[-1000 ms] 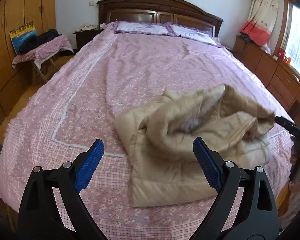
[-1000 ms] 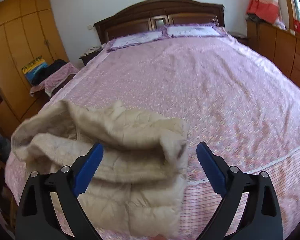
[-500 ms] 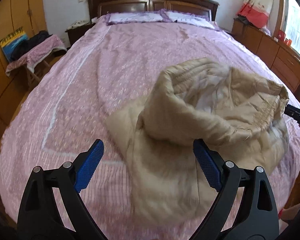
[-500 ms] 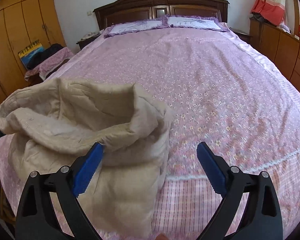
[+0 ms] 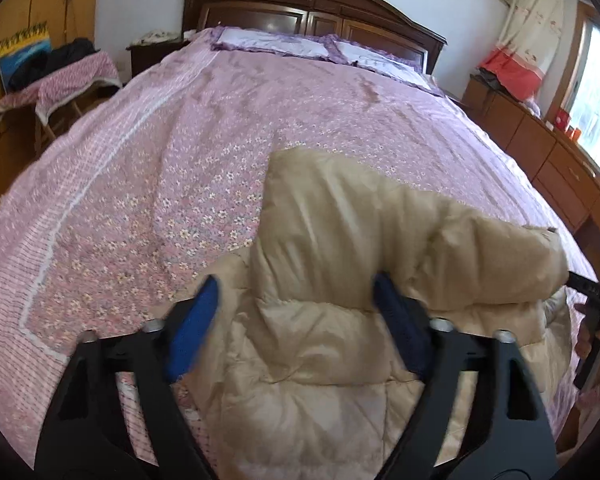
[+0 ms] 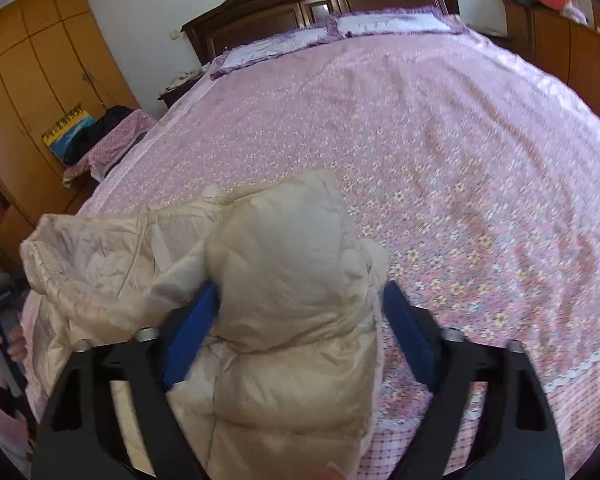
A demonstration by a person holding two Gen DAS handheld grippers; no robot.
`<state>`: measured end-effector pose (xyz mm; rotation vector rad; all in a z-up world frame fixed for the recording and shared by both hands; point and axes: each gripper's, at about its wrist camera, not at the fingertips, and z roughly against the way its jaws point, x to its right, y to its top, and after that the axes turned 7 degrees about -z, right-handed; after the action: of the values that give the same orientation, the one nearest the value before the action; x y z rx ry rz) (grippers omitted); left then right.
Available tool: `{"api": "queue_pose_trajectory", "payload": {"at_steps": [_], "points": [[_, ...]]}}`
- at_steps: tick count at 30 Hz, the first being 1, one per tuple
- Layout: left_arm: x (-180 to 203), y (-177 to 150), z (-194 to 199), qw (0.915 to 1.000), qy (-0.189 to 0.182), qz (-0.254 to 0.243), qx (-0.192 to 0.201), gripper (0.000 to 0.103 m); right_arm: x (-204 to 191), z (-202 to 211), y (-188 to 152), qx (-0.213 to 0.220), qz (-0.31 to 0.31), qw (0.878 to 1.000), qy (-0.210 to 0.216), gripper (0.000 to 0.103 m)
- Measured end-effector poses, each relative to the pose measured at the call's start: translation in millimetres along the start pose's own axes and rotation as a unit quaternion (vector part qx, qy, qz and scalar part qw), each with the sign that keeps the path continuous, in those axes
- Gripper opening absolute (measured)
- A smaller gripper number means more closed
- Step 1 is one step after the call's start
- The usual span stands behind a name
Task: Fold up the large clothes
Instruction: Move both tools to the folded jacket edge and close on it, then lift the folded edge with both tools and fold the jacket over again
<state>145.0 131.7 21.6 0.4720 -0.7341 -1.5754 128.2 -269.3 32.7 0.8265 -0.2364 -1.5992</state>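
Two grippers down on one beige padded jacket (image 5: pixel 340 320), heaped near foot of pink floral bed (image 5: pixel 180 140). Left gripper (image 5: pixel 296 332) closing around a puffy fold, pads blurred, likely not yet pinching. Right gripper (image 6: pixel 300 336) closing too, a bunched lump of jacket between jaws, left pad against fabric, right pad just beside it, so no firm hold judged. Folding barely begun: jacket crumpled, hood end raised, nothing laid flat. Left to do: grab, spread, fold.
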Motion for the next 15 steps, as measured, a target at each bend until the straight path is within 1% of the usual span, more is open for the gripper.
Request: {"api": "queue_pose_trajectory", "payload": {"at_steps": [1,2,3,4,5,6,9,12,15], "points": [[-1,-1,-3,0.9999,-0.008,0.007,-0.004,0.044,1,-2,0,-0.001,-0.006,1.0,0.002,0.064],[-2,-2,-5,0.9999,-0.01,0.01,-0.009,0.028,2,-2,0,0.002,-0.01,1.0,0.001,0.059],[-2,-3,-7,0.9997,-0.015,0.011,-0.013,0.021,1,-1,1,0.004,-0.01,1.0,0.003,0.052],[-2,-3,-7,0.9998,-0.017,0.01,-0.01,0.013,1,2,1,0.009,-0.01,1.0,0.006,0.049],[-1,-3,-5,0.9998,-0.014,0.008,-0.007,0.01,1,4,1,0.013,-0.011,1.0,0.009,0.043],[-1,-2,-2,0.9999,-0.008,0.008,-0.001,0.009,0,8,2,0.02,-0.01,1.0,0.015,0.037],[-5,6,9,0.9996,0.002,0.022,0.018,0.009,-4,22,7,0.041,-0.008,0.999,0.029,0.029],[-10,15,15,0.9987,0.017,0.037,0.03,0.009,-12,30,17,0.061,-0.006,0.998,0.034,0.026],[-14,21,8,0.9983,0.039,0.037,0.023,0.009,-24,28,32,0.071,-0.001,0.997,0.026,0.026]]}}
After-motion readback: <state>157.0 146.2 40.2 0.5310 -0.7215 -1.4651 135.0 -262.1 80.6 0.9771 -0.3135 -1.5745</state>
